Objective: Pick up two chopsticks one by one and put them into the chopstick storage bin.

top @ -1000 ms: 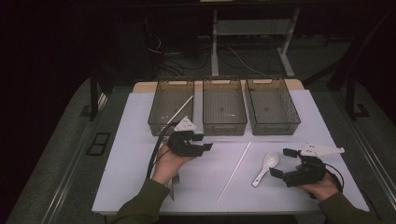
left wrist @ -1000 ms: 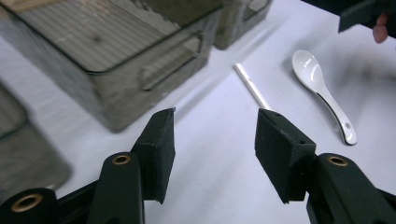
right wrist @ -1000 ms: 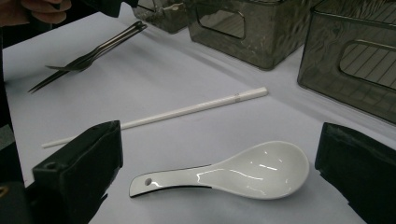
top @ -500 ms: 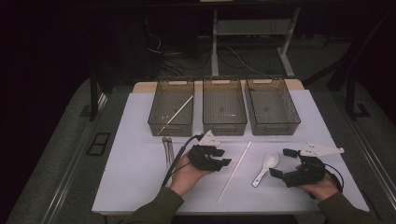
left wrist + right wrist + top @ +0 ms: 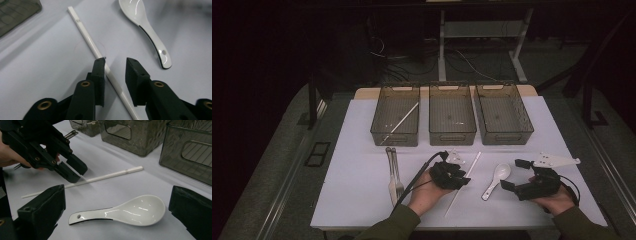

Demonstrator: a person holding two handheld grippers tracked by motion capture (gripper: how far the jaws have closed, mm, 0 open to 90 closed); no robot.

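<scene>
A long white chopstick (image 5: 472, 166) lies slantwise on the white mat, with a white ceramic spoon (image 5: 497, 179) to its right. My left gripper (image 5: 463, 178) sits low over the chopstick (image 5: 85, 32). Its jaws (image 5: 115, 67) straddle the chopstick and have just been closing. One pad touches the stick and a gap remains at the other, so it is open. My right gripper (image 5: 513, 174) rests just right of the spoon (image 5: 135, 212). Its jaws (image 5: 120, 205) stand wide open on either side of the spoon without touching it. The left gripper (image 5: 73, 171) also shows beyond the spoon.
Three smoky plastic bins (image 5: 395, 131) (image 5: 452, 131) (image 5: 503, 131) stand in a row at the back of the mat. The left bin holds another white chopstick (image 5: 404, 117). Metal cutlery (image 5: 393, 175) lies left of my left hand. The table edge runs close behind both forearms.
My left hand has moved right and down, from in front of the left bin to over the chopstick, and its jaws have narrowed. The right hand has stayed still.
</scene>
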